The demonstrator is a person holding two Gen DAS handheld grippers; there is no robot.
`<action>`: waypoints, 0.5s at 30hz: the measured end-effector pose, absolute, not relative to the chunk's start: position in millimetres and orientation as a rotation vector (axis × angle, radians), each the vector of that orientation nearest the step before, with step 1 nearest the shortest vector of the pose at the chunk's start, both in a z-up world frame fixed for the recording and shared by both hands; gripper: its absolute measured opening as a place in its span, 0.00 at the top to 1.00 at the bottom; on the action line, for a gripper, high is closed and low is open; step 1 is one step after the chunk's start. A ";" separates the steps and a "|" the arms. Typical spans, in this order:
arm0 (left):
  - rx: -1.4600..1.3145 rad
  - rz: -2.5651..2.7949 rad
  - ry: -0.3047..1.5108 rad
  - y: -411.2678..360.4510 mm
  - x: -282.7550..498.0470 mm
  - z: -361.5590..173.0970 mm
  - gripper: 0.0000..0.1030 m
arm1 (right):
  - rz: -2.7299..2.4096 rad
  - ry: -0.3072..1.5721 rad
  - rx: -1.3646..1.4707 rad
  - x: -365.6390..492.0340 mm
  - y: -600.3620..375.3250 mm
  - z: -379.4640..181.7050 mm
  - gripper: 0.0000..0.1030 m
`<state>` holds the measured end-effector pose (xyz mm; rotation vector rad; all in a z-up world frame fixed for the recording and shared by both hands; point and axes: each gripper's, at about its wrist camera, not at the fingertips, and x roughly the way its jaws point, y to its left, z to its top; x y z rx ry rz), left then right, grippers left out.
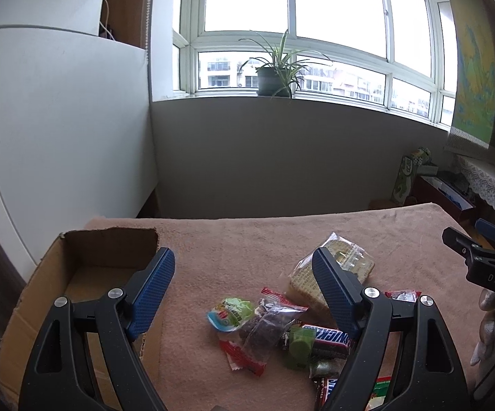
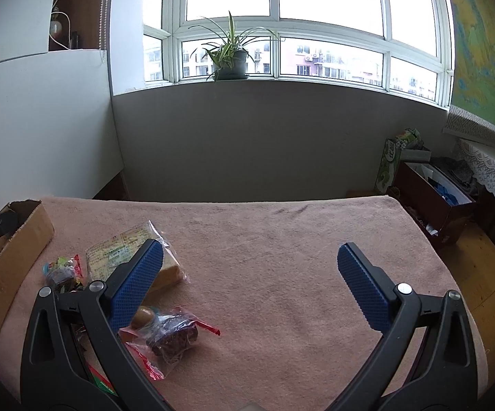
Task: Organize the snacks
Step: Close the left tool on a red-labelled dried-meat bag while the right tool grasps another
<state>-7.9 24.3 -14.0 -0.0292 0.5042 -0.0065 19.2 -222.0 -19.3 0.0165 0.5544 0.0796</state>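
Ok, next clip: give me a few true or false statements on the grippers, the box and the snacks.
1. The left gripper is open and holds nothing. True.
2. The cardboard box is packed full of snacks. False: its visible inside shows none.
3. A Snickers bar lies in the snack pile on the pink cloth. True.
4. The right gripper is shut on a cracker pack. False: it is open, and the cracker pack lies on the cloth.

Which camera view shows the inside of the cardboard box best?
The left wrist view: the cardboard box lies close at the left, open side up, with its inner walls and part of its floor visible. The right wrist view shows only the cardboard box's outer side and one flap at its left edge.
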 end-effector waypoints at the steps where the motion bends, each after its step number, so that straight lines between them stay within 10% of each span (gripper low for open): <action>1: -0.042 -0.009 0.508 27.6 -8.1 -13.6 0.20 | 0.098 0.577 0.039 21.4 -226.5 -22.6 0.00; 15: -0.071 -0.089 0.688 26.0 2.9 -42.1 0.46 | 0.335 0.759 0.212 28.0 -222.8 -45.7 0.08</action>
